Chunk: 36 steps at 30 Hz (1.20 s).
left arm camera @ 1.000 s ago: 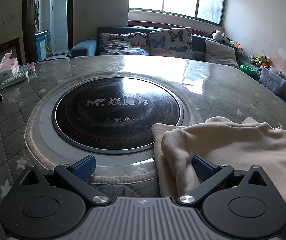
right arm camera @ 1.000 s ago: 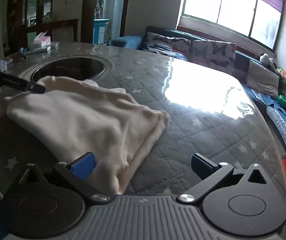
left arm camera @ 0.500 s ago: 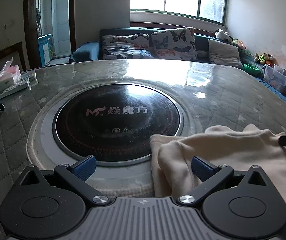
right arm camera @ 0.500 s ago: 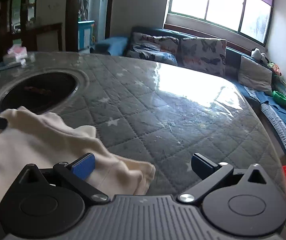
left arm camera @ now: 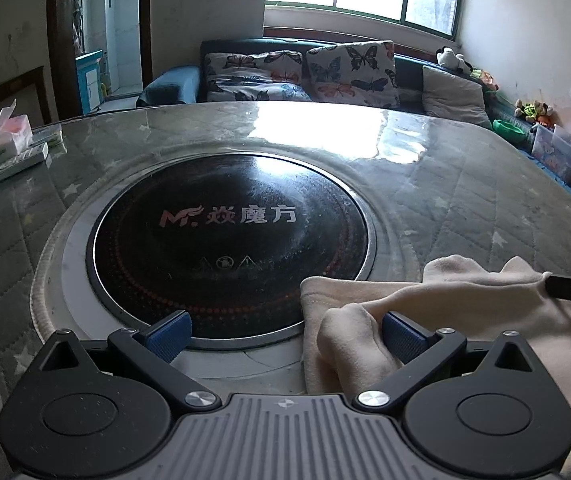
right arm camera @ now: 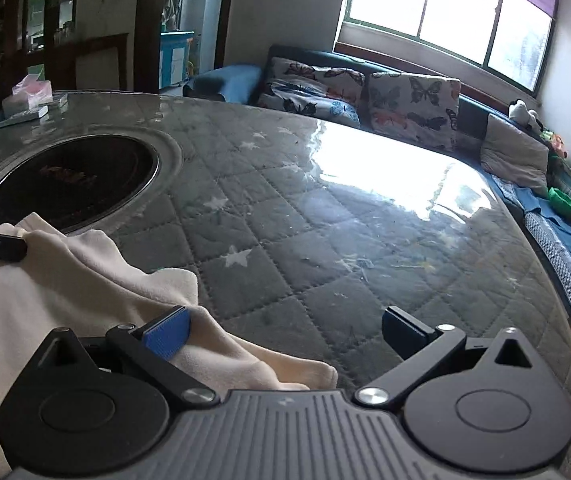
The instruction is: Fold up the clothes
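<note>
Both grippers, left [left arm camera: 283, 330] and right [right arm camera: 285, 330], gape over the cream fleece garment [left arm camera: 465, 312]; each should bite a corner squarely before lifting together.

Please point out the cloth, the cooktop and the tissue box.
cloth [left arm camera: 465, 300]: left wrist view, on its upper fold.
cooktop [left arm camera: 229, 240]: left wrist view, on the black glass near the logo.
tissue box [left arm camera: 3, 142]: left wrist view, on its front face.

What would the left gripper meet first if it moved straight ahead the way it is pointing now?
Most likely the black round cooktop set into the table: it fills the view ahead of the open left gripper. The cream garment lies off to the right, by the right finger only. Height above the surface is unclear.
</note>
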Each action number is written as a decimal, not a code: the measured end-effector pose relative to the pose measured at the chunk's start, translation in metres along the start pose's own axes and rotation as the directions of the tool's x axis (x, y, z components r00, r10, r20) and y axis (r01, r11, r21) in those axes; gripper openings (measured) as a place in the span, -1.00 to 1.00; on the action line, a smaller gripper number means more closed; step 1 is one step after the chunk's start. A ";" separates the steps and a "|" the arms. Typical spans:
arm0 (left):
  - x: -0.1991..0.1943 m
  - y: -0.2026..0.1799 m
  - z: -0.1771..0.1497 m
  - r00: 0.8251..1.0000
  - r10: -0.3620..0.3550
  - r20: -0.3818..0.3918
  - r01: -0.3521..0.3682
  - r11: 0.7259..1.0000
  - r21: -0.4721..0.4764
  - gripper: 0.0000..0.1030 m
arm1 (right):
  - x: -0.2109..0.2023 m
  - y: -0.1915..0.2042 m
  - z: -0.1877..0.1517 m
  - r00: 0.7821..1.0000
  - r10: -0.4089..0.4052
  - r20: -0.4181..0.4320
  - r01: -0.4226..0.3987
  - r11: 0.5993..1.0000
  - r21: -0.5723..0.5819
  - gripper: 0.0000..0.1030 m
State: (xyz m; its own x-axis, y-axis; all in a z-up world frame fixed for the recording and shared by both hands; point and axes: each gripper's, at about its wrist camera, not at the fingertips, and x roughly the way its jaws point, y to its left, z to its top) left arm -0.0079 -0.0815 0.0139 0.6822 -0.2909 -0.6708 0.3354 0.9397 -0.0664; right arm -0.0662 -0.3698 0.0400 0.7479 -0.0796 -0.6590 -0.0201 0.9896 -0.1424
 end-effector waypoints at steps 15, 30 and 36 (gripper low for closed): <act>-0.038 0.019 -0.009 0.998 -0.061 0.012 0.062 0.990 -0.124 1.00 | -0.087 0.089 -0.003 0.939 0.338 0.069 -0.298 0.894 -0.335 0.80; -0.045 0.047 -0.017 0.985 -0.174 -0.010 0.157 0.913 -0.376 0.93 | -0.078 0.205 -0.012 0.889 0.454 -0.050 -0.402 0.724 -0.560 -0.02; -0.046 0.042 -0.018 0.981 -0.193 -0.004 0.175 0.901 -0.398 0.95 | -0.072 0.198 -0.007 0.889 0.457 -0.025 -0.403 0.756 -0.515 -0.62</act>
State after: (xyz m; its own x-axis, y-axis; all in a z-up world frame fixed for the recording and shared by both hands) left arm -0.0368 -0.0253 0.0286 0.6019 -0.4656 -0.6487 0.1628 0.8669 -0.4712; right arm -0.1287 -0.1688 0.0547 0.6393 0.3790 -0.6691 -0.6587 0.7189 -0.2222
